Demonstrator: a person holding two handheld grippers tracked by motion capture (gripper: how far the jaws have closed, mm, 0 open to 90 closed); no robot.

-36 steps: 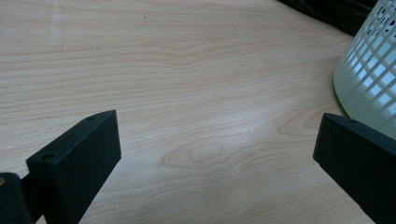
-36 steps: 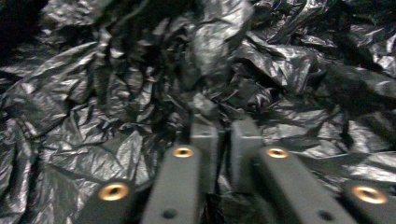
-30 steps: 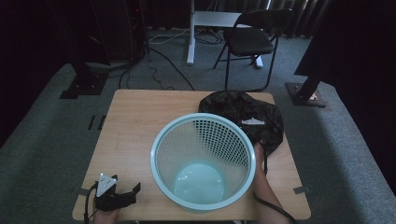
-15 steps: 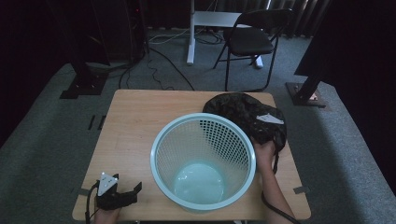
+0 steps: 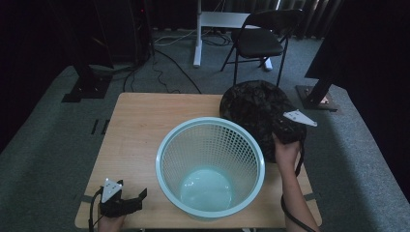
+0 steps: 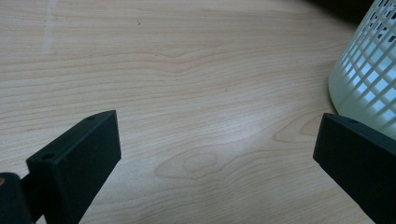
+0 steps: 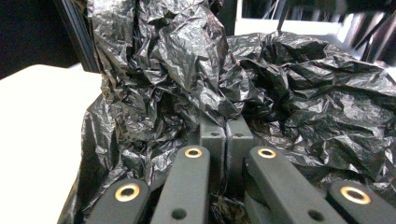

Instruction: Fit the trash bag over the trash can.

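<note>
At the far right corner of the desk, a crumpled black plastic bag bulges in a rounded heap, just beside the far right side of the basket and partly behind its rim. The right tongs are pressed together on a fold of this bag: in the right gripper view the two grey pads meet with wrinkled film pinched above them, and the bag hangs in shiny, creased folds all around. The right hand grips the tool from the near side, forearm reaching in from the near edge, the grey three-cornered plate uppermost and a cable looping down beside the wrist.

The basket is a pale mint, round, plastic tub with a lattice of small square holes in its wall and a solid bottom; it stands upright in the middle of the desk, between the two hands.

At the near left corner, the left tongs lie low over the desk, jaws spread wide with nothing between them but bare wood grain; the basket wall is just beside one jaw. The left hand holds them from the near edge.

The desk is light wood with a smooth grain. Beyond it, on grey carpet, stand a dark folding chair and a white stand, with cables across the floor.
</note>
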